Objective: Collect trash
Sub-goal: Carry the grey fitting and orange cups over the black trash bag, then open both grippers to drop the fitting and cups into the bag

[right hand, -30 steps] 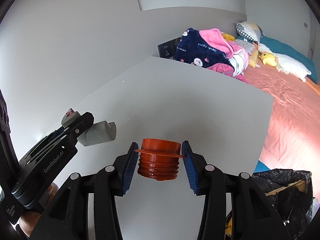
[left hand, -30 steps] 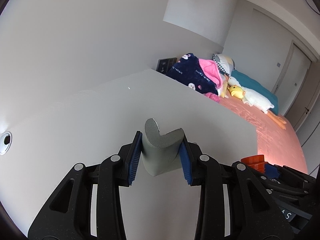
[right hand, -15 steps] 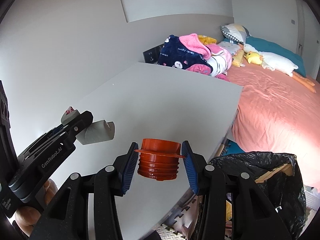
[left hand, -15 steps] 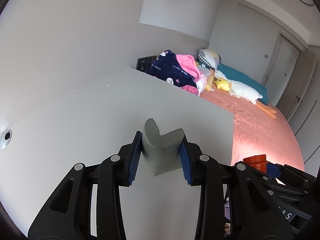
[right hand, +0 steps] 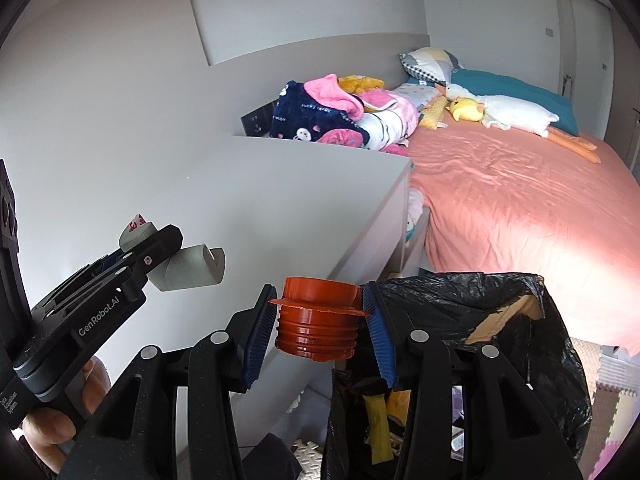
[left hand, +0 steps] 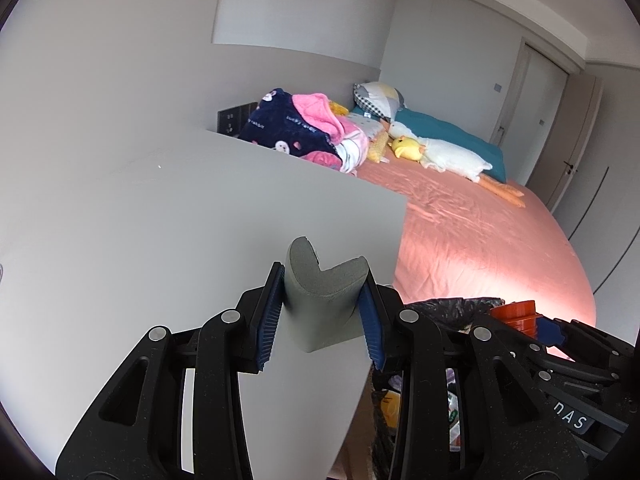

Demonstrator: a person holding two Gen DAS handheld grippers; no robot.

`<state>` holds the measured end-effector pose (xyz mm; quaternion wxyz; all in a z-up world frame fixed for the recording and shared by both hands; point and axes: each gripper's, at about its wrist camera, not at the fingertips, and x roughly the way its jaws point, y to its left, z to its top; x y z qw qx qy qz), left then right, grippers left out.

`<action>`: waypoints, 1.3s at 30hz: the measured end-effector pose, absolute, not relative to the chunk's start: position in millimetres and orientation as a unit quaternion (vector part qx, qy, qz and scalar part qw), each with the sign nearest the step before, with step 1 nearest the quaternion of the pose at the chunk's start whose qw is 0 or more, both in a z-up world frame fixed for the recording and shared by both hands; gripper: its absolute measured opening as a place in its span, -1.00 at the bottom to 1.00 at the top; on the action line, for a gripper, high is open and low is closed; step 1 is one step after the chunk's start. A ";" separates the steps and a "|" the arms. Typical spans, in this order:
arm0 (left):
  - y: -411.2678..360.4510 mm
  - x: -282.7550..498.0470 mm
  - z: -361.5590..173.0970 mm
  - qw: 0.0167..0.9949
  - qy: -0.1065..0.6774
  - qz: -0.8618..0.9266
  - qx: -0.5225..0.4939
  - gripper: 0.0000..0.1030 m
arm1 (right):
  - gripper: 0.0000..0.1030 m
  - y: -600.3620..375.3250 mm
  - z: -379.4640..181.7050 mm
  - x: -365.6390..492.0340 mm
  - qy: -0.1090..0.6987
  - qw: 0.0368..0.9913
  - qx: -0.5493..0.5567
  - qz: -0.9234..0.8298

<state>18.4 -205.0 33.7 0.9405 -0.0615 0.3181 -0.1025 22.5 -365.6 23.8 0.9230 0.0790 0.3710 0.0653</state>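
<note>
My left gripper (left hand: 322, 312) is shut on a grey L-shaped foam corner piece (left hand: 320, 296), held above the grey table's right edge; the piece also shows in the right wrist view (right hand: 192, 268). My right gripper (right hand: 320, 320) is shut on an orange threaded plastic cap (right hand: 318, 322), held at the left rim of a black trash bag (right hand: 480, 344) holding yellow and cardboard scraps. The cap (left hand: 516, 314) and bag (left hand: 452, 306) show low right in the left wrist view.
A grey table (left hand: 180, 240) stands against the wall, with drawers on its side (right hand: 384, 216). Beyond it is a bed with a pink sheet (right hand: 520, 200), piled clothes (right hand: 332, 116) and a plush duck (right hand: 500, 114). Foam floor mats (right hand: 608, 384) lie below.
Both grippers have moved right, off the table toward the trash bag, each still holding its item. The bag now fills the right wrist view's lower right.
</note>
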 end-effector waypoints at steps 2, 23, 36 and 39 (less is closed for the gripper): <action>-216.3 16.4 32.7 0.939 0.320 -0.113 -0.057 -0.31 | -0.10 -375.7 22.9 18.2 0.371 0.923 0.083 0.056; -298.2 16.3 17.1 0.917 0.345 -0.199 -0.024 -0.31 | -0.10 -457.8 15.8 -7.4 0.368 0.922 0.120 -0.025; -333.3 12.2 8.9 0.895 0.357 -0.268 0.008 -0.30 | -0.10 -499.6 20.9 -19.5 0.349 0.921 0.148 -0.087; -342.3 10.0 6.0 0.876 0.368 -0.312 0.010 -0.15 | -0.09 -510.0 23.7 -26.4 0.338 0.921 0.155 -0.115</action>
